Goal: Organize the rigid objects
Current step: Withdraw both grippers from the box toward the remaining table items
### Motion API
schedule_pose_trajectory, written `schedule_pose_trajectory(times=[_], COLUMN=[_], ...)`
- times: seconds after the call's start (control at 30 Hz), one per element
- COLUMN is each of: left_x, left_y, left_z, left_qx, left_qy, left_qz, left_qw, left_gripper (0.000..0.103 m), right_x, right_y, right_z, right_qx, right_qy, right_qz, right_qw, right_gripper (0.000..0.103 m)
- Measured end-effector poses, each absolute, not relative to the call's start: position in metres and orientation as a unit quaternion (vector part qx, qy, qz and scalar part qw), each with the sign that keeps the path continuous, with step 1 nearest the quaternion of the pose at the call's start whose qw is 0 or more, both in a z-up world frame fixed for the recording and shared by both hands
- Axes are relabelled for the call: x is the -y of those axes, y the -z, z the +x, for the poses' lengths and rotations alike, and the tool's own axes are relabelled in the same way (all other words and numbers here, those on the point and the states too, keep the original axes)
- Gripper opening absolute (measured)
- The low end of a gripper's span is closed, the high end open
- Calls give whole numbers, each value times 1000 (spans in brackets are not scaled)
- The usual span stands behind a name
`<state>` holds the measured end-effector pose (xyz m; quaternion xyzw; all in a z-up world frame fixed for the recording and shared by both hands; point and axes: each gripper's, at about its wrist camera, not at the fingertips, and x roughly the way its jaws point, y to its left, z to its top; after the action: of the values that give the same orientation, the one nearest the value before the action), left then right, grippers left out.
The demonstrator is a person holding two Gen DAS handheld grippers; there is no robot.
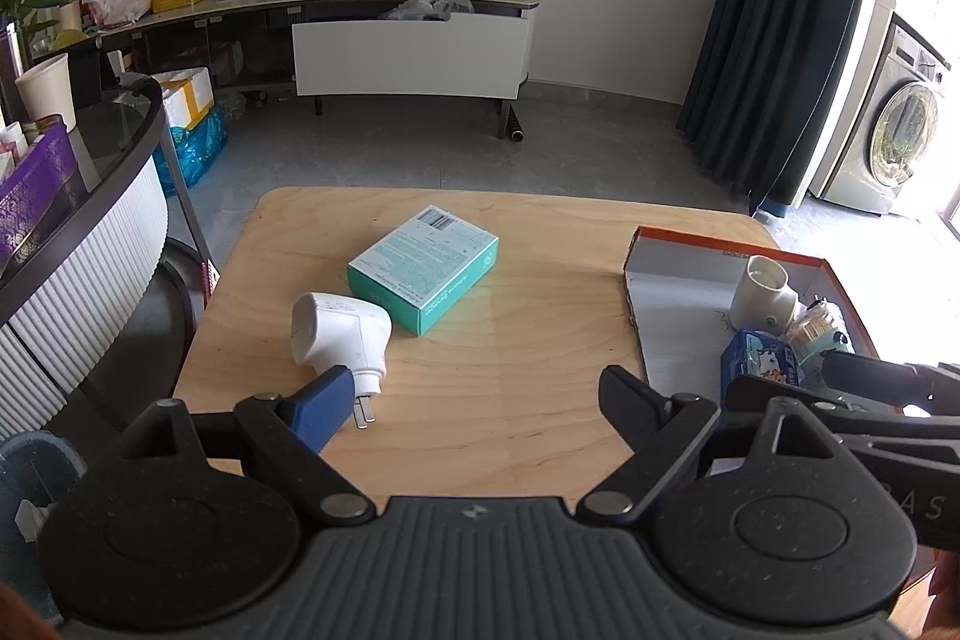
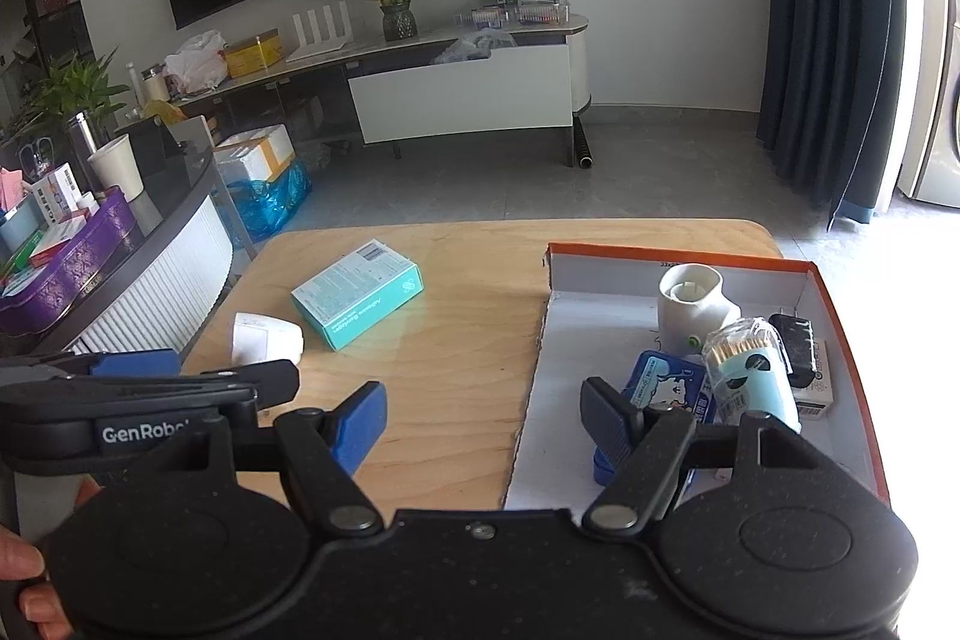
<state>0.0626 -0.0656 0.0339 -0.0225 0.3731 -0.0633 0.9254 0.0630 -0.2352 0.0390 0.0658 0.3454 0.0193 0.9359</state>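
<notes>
we see the left gripper [image 1: 474, 400] spread wide over the near part of the wooden table [image 1: 510, 400], nothing between its fingers. its blue pad [image 1: 321, 409] sits just in front of the metal prongs of a white plug-in adapter [image 1: 339, 340], which lies on its side on the table; whether pad and prongs touch we cannot tell. just beyond the adapter, very close to it, a teal box [image 1: 423, 268] lies flat with its printed face up.

our right gripper [image 2: 483, 415] is spread wide too and holds nothing. it hangs over the near left edge of the orange-rimmed cardboard box lid [image 2: 684, 253], its dark finger [image 2: 606, 424] in front of a blue tin [image 2: 666, 388]. the lid stands on the right side of the table and holds the blue tin, a white pipe fitting [image 2: 690, 304], a clear toothpick jar [image 2: 747, 370] lying tilted, and a black charger [image 2: 795, 346] against the right wall.

in the right wrist view the left gripper's body crosses the left edge, with fingers of a hand [image 2: 24, 580] at the lower left corner.
</notes>
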Motion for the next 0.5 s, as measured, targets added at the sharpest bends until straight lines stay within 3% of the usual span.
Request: schedule_pose_trajectory(times=[0.5], left_x=[40], left_y=[-28], left_z=[65], left_qx=[-378], left_qy=[51], left_qz=[-29], left_qw=[924], left_gripper=[90], right_x=[211], right_y=[-33], right_z=[76], right_qx=[-357], right_qy=[-39], right_qz=[54], right_qw=[932], right_gripper=[85])
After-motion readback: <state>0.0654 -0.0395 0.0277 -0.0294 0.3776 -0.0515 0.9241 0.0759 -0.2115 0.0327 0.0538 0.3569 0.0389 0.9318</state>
